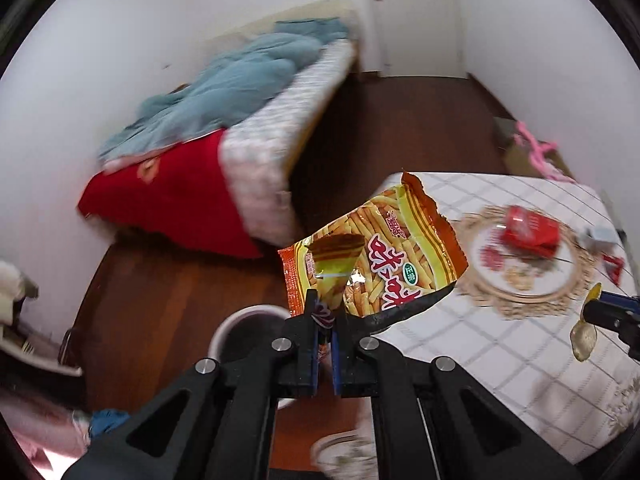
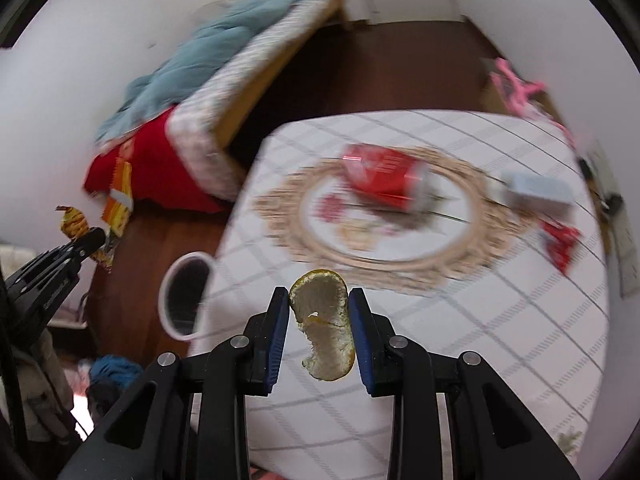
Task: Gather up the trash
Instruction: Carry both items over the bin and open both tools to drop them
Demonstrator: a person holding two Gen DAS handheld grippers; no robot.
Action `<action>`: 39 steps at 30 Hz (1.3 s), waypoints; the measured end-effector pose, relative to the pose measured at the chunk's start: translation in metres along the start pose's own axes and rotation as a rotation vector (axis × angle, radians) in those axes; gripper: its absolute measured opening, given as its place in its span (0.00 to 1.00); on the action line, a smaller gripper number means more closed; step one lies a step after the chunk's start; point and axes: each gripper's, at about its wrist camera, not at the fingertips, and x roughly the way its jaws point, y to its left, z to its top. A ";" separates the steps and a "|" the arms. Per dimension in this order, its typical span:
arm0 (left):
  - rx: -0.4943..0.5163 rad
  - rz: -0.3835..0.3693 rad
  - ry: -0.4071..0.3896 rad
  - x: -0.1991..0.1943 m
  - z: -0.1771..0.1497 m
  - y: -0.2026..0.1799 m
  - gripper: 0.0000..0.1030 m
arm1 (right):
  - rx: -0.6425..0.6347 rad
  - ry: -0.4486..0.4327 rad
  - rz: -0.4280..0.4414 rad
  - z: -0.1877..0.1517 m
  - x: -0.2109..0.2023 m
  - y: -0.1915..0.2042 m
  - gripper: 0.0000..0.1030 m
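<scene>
Both grippers are loaded: left gripper [image 1: 325,312] pinches a snack bag [image 1: 376,252], right gripper [image 2: 319,300] apparently clasps a fruit peel [image 2: 324,328].

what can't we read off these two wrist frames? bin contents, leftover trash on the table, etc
- Trash bin inside: dark in both views; left hand-held gripper covers part of it in the left view.
- Red can and grey box: motion-blurred in the right view, labels unreadable.
- Snack bag bottom edge: hidden between the left fingers.
- Red wrapper: blurred, small.
- Peel in the right hand-held gripper: outer side faces away.
</scene>
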 end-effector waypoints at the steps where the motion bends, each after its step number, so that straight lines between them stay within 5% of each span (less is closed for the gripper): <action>1: -0.020 0.012 0.004 0.001 -0.002 0.014 0.02 | -0.025 0.004 0.022 0.002 0.004 0.019 0.31; 11: -0.186 0.079 0.080 0.041 -0.028 0.127 0.02 | -0.235 0.078 0.146 0.017 0.070 0.195 0.31; 19: -0.303 -0.042 0.386 0.167 -0.066 0.188 0.03 | -0.292 0.244 0.138 0.011 0.184 0.282 0.31; 23: -0.317 -0.113 0.606 0.253 -0.097 0.199 0.03 | -0.284 0.372 0.105 0.001 0.267 0.302 0.31; 28: -0.341 -0.165 0.775 0.321 -0.127 0.205 0.03 | -0.252 0.527 0.034 -0.015 0.358 0.305 0.31; 33: -0.391 -0.219 0.838 0.346 -0.149 0.211 0.04 | -0.218 0.661 -0.014 -0.026 0.431 0.293 0.31; 39: -0.465 -0.273 0.857 0.349 -0.156 0.224 0.08 | -0.197 0.734 -0.017 -0.029 0.470 0.293 0.31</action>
